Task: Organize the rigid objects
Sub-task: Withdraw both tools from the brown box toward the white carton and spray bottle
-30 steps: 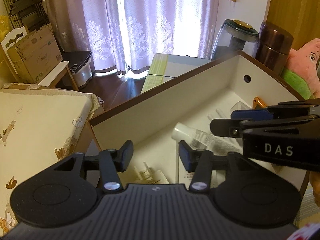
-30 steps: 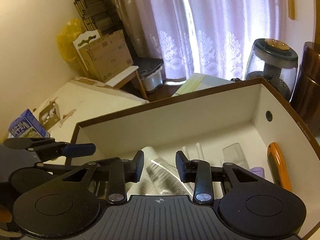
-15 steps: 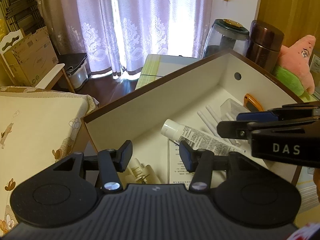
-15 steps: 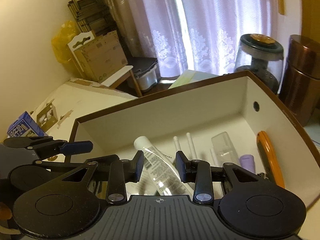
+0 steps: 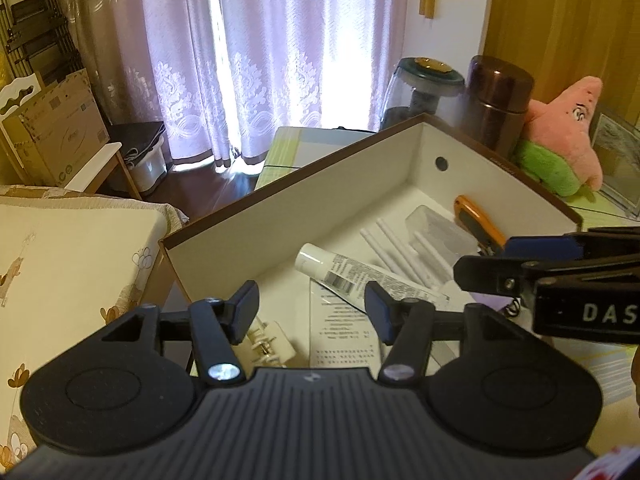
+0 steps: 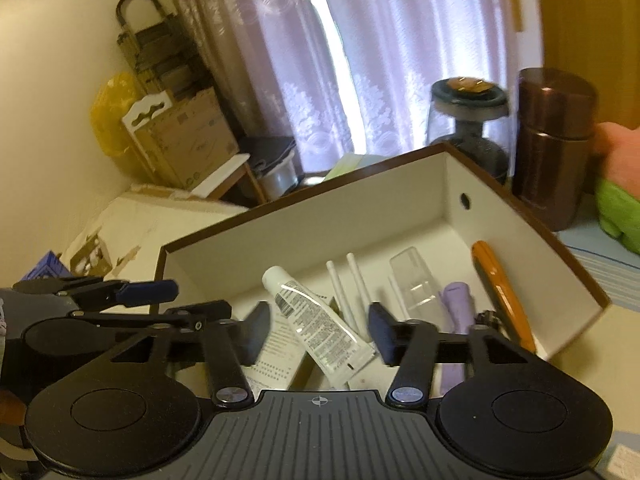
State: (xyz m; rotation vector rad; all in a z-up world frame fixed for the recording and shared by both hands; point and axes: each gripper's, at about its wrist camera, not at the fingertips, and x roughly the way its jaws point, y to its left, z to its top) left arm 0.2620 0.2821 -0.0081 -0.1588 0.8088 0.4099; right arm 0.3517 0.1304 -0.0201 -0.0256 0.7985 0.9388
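Note:
An open white box with a brown rim (image 5: 320,184) holds a white tube with a barcode (image 5: 360,276), several thin white sticks (image 5: 400,248), a clear plastic case (image 5: 436,228), an orange utility knife (image 5: 478,220) and a printed leaflet (image 5: 344,332). My left gripper (image 5: 311,312) hovers over the box's near edge, its jaws opening with nothing held. My right gripper (image 6: 320,330) hangs above the tube (image 6: 316,328), jaws opening, pads clear of it. A purple cylinder (image 6: 456,308) lies beside the knife (image 6: 500,292).
A brown flask (image 5: 496,104) and a glass jar with a dark lid (image 5: 424,92) stand behind the box, with a pink and green plush star (image 5: 560,136) to the right. A cushioned surface (image 5: 72,248) lies left. Cardboard boxes (image 5: 56,128) and curtains fill the background.
Both grippers have pulled back and risen from the box, and their jaws stand wider. The tube, blurred under the right gripper a second ago, now lies still on the box floor.

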